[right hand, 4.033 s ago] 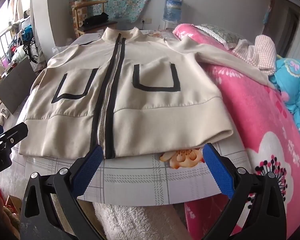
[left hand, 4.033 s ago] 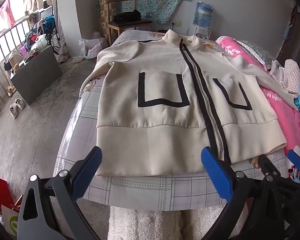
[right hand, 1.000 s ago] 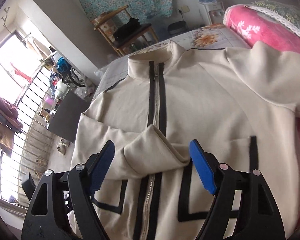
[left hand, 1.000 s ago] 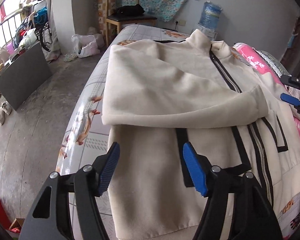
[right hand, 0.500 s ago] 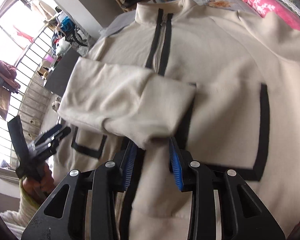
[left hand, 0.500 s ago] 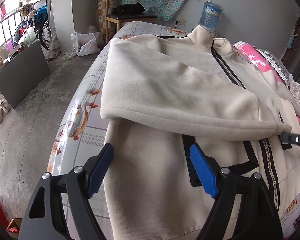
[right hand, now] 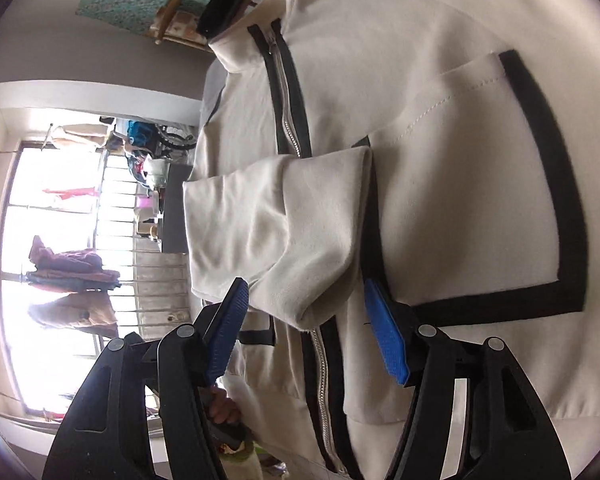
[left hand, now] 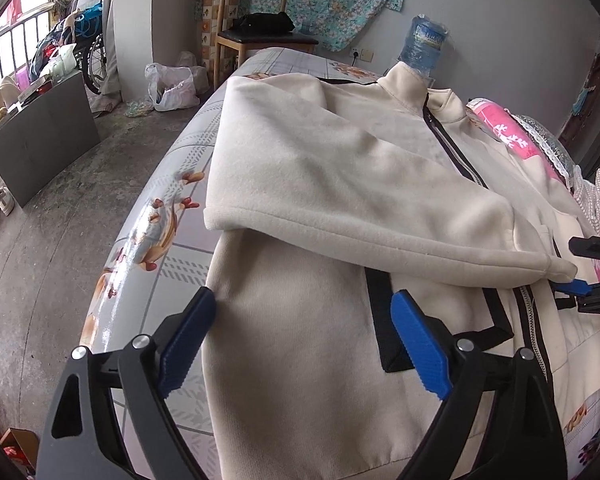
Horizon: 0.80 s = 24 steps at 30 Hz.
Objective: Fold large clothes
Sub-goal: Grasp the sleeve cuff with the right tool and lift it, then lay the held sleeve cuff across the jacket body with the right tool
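A cream zip-up jacket [left hand: 296, 276] with black trim lies face up on the bed. Its sleeve [left hand: 340, 184] is folded across the chest, the cuff [right hand: 284, 240] ending over the zipper [right hand: 288, 128]. My left gripper [left hand: 304, 340] hovers over the jacket's lower front panel, its jaws opening wide with only flat cloth beneath them. My right gripper [right hand: 306, 334], rolled onto its side, has the cuff's tip between its blue pads [right hand: 384, 336]; its jaws are opening and the pads stand off the cloth. In the left wrist view the right gripper [left hand: 592, 276] shows at the cuff's end.
The bed's checked flower sheet [left hand: 168, 216] drops to a concrete floor on the left. A pink quilt [left hand: 500, 128] lies along the right. A wooden chair [left hand: 256, 36] with a black bag, a water bottle [left hand: 424, 44], a plastic bag [left hand: 168, 84] and a dark board [left hand: 40, 136] stand beyond.
The right gripper carried the cuff across the chest, pinched narrow half a second ago, then rolled, sank and spread its jaws off it. The left jaws widened.
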Each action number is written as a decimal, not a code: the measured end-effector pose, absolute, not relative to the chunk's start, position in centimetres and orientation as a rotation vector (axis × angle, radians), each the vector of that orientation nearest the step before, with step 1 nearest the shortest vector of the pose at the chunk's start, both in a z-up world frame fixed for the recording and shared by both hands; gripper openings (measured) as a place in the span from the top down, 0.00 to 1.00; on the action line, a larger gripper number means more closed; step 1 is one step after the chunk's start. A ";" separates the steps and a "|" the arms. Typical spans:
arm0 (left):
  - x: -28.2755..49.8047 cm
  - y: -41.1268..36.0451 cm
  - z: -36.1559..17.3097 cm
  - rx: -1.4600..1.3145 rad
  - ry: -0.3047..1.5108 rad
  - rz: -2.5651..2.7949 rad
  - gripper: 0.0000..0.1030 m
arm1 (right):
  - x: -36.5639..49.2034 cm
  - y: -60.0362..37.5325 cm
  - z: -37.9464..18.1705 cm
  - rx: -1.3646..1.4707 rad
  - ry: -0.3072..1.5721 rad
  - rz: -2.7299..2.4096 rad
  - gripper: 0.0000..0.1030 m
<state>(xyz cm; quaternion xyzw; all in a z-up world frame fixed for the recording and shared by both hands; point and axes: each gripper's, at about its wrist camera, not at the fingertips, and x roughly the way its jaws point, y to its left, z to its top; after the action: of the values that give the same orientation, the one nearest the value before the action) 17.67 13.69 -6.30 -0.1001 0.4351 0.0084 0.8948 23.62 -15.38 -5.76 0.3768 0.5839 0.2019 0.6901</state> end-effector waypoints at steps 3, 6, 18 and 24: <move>17.6 13.9 -6.2 -0.225 0.897 0.008 0.13 | 23.9 -14.4 -5.8 0.817 1.321 0.457 0.55; 17.5 14.2 -6.2 -0.249 0.885 -0.001 0.13 | 24.2 -13.8 -5.6 0.753 1.338 0.427 0.89; 17.2 14.6 -6.1 -0.290 0.858 -0.018 0.13 | 33.3 -0.1 14.9 0.391 0.914 0.712 0.97; 17.1 14.6 -6.1 -0.291 0.856 -0.016 0.13 | 31.2 -2.4 21.2 0.195 0.621 0.680 0.97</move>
<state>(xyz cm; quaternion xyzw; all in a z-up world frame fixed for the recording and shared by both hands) 17.08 14.56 -6.12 -0.1407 0.4138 -0.0079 0.8994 31.23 -2.41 21.19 0.0941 0.2993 0.3275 0.8912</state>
